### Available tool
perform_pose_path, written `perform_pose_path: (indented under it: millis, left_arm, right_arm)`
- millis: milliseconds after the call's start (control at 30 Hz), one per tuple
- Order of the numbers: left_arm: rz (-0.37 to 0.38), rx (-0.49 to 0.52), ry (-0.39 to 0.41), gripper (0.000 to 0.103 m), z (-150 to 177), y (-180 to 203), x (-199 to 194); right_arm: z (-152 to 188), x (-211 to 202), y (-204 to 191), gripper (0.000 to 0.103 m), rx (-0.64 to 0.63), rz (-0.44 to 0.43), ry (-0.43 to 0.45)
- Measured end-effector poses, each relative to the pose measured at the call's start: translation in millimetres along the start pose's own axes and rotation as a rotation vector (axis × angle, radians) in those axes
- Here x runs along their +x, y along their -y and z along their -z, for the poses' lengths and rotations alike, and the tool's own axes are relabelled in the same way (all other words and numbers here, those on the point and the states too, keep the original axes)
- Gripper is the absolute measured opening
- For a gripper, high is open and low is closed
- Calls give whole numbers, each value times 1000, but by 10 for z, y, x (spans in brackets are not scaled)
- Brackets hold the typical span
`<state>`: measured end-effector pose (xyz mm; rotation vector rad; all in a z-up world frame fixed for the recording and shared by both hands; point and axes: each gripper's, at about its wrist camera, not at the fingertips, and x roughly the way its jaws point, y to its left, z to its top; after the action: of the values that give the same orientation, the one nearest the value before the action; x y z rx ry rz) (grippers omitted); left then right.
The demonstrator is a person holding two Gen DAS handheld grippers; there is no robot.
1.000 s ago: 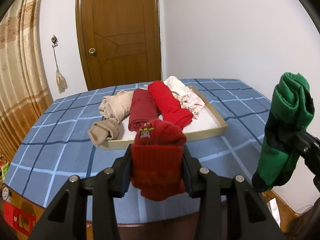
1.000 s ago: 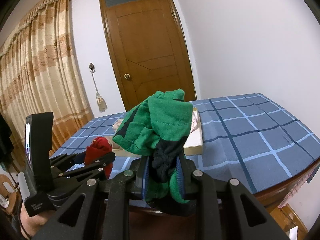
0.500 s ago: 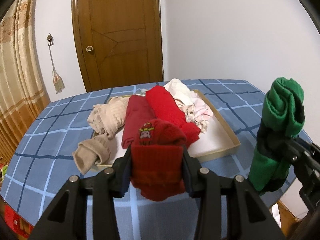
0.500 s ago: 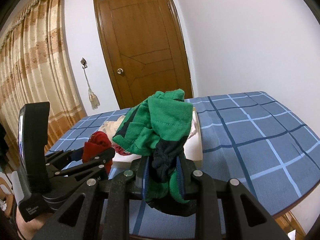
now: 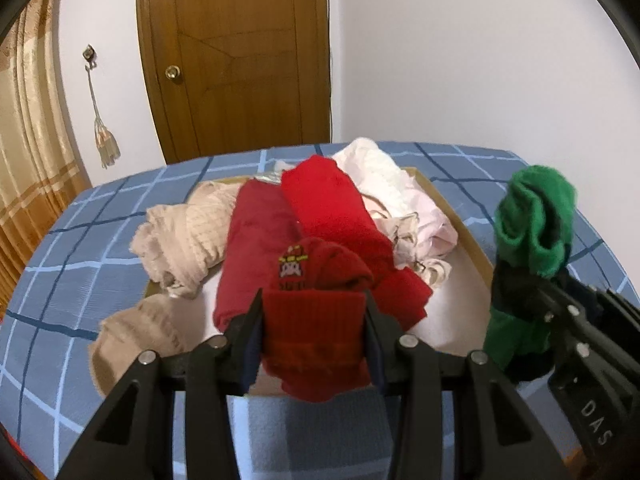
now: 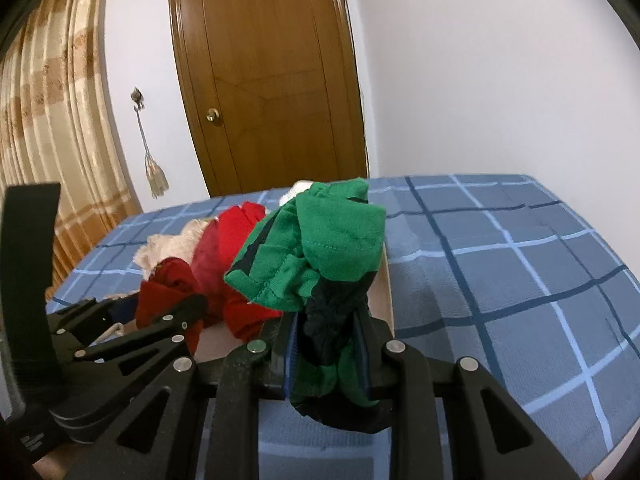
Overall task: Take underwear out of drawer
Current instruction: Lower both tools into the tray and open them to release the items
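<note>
Left tongs [image 5: 314,320]: clamped on a rolled red underwear [image 5: 316,320] with a small cartoon patch, the roll standing up between both fingers and sagging below them.
Right tongs [image 6: 326,344]: clamped on a green underwear [image 6: 320,256] with dark navy trim; the green bulk flops over above the fingers, the dark part hangs below.
Tongs to each other: the right tongs sit just right of the left tongs, side by side, not touching in either view.
Drawer [image 5: 468,240]: a shallow tan tray with a white floor, lying on the bench straight ahead of and below both tongs; its near rim is hidden behind the left fingers.
Inside the drawer: ahead of the left tongs, a dark red roll [image 5: 256,248] and a bright red roll [image 5: 344,224] lie side by side, touching; a white and pink bundle [image 5: 400,200] lies right of them against the right wall.
Left edge of drawer: a beige ribbed garment [image 5: 184,236] spills over the left rim onto the cloth.
Bench [image 6: 520,264]: covered in blue checked cloth; a wide bare stretch lies right of the right tongs, out to the bench's right edge.
Beyond the bench: a brown door [image 5: 236,56] and a white wall; a curtain [image 6: 48,120] far left.
</note>
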<state>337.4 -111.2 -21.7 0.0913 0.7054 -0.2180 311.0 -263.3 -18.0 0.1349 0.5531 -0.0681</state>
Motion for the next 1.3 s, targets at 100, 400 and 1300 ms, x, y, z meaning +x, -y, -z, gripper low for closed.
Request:
perform_pose_path:
  millis: [100,400,1300]
  left_arm:
    - [-6,-1,-36,42,-18,7,181]
    - [-54,-2,-41,69,-74,-42,328]
    - [-102,-30,170,102,586,-168,-1132]
  right_arm:
    - [-19,148,12,26,-3,6,-21]
    - [1,574,16,26,-7,0,-119]
    - [457,-908,-151,70,57,-135,181]
